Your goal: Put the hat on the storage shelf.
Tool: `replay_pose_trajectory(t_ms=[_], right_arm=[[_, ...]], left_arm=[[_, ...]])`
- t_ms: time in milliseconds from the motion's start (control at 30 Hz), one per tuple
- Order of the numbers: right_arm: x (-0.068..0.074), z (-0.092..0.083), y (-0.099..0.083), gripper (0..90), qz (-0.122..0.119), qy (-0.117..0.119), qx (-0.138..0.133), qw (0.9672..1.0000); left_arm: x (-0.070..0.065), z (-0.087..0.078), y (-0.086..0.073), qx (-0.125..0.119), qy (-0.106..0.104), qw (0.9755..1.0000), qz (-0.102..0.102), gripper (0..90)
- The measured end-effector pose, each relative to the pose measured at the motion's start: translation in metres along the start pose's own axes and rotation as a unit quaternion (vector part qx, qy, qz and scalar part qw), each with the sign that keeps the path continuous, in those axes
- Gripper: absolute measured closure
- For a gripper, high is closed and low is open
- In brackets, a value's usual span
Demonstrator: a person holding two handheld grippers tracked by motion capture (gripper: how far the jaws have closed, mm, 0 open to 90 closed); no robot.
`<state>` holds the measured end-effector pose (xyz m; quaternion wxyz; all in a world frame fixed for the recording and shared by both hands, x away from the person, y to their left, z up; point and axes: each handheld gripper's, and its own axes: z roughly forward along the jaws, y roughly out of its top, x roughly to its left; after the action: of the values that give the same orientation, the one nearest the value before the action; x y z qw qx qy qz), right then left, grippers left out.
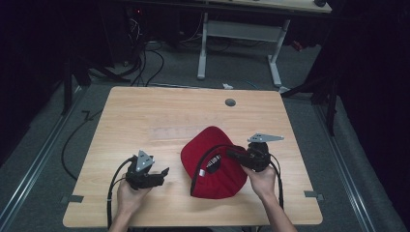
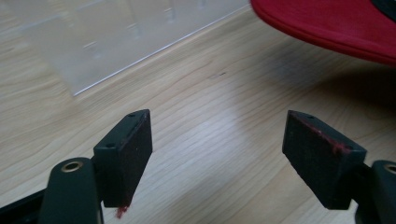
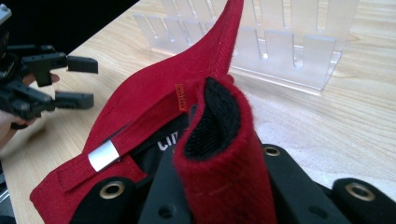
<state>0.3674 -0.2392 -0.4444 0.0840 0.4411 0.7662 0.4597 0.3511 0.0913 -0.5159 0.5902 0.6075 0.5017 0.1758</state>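
Note:
A red cap (image 1: 212, 166) with a black lining lies upside down on the right half of the wooden table (image 1: 145, 111). My right gripper (image 1: 235, 156) is at the cap's right side, shut on a folded piece of its rim (image 3: 224, 154), which stands up between the jaws. Beside that fold the cap's strap shows a silver buckle (image 3: 103, 155). Left of the cap, my left gripper (image 1: 163, 174) hovers low over bare wood. Its jaws are open with nothing between them (image 2: 217, 135), and the cap's red edge (image 2: 327, 23) lies just beyond them.
A clear acrylic slotted rack (image 3: 280, 42) stands on the table behind the cap and looks faint from above (image 1: 171, 130). A grey cable hole (image 1: 230, 102) sits near the far edge. Cables and a white-legged desk (image 1: 239, 29) are on the floor beyond.

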Motion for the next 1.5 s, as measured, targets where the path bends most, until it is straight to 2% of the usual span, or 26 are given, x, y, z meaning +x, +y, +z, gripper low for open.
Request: replay_pose_trajectory(t_ms=[133, 400, 533, 900, 1133, 1167, 1300, 1333, 1500], right_arm=[[0.0, -0.001, 0.007, 83.9, 0.0, -0.003, -0.002, 1.0], [0.003, 0.002, 0.02, 83.9, 0.004, 0.005, -0.011, 0.9999], [0.004, 0.002, 0.026, 83.9, 0.006, 0.009, -0.018, 0.9998], [0.008, 0.003, 0.035, 83.9, 0.011, 0.013, -0.03, 0.9994], [0.008, 0.011, 0.032, 83.7, 0.016, -0.009, -0.019, 0.9996], [0.008, 0.015, 0.03, 83.7, 0.013, -0.019, -0.011, 0.9997], [0.011, 0.022, 0.025, 83.7, 0.002, -0.035, 0.007, 0.9994], [0.012, 0.022, 0.025, 83.7, 0.001, -0.037, 0.009, 0.9993], [0.014, 0.021, 0.02, 83.5, -0.011, -0.041, 0.024, 0.9988]], left_arm=[[-0.012, 0.006, -0.007, 0.014, -0.019, 0.9996, 0.017, 25.1], [-0.026, 0.012, -0.008, 0.013, -0.04, 0.9988, 0.024, 26.0], [-0.037, 0.017, -0.007, 0.024, -0.052, 0.9977, 0.038, 25.7], [-0.056, 0.025, -0.012, 0.028, -0.079, 0.9957, 0.04, 25.8], [-0.057, 0.024, -0.007, 0.009, -0.087, 0.9954, 0.039, 26.0], [-0.056, 0.022, -0.005, 0.004, -0.081, 0.9959, 0.04, 26.1], [-0.055, 0.017, -0.002, -0.004, -0.075, 0.9963, 0.043, 26.0], [-0.055, 0.014, 0.001, -0.013, -0.074, 0.9964, 0.04, 26.0], [-0.056, 0.01, 0.007, -0.027, -0.074, 0.9962, 0.035, 26.0]])
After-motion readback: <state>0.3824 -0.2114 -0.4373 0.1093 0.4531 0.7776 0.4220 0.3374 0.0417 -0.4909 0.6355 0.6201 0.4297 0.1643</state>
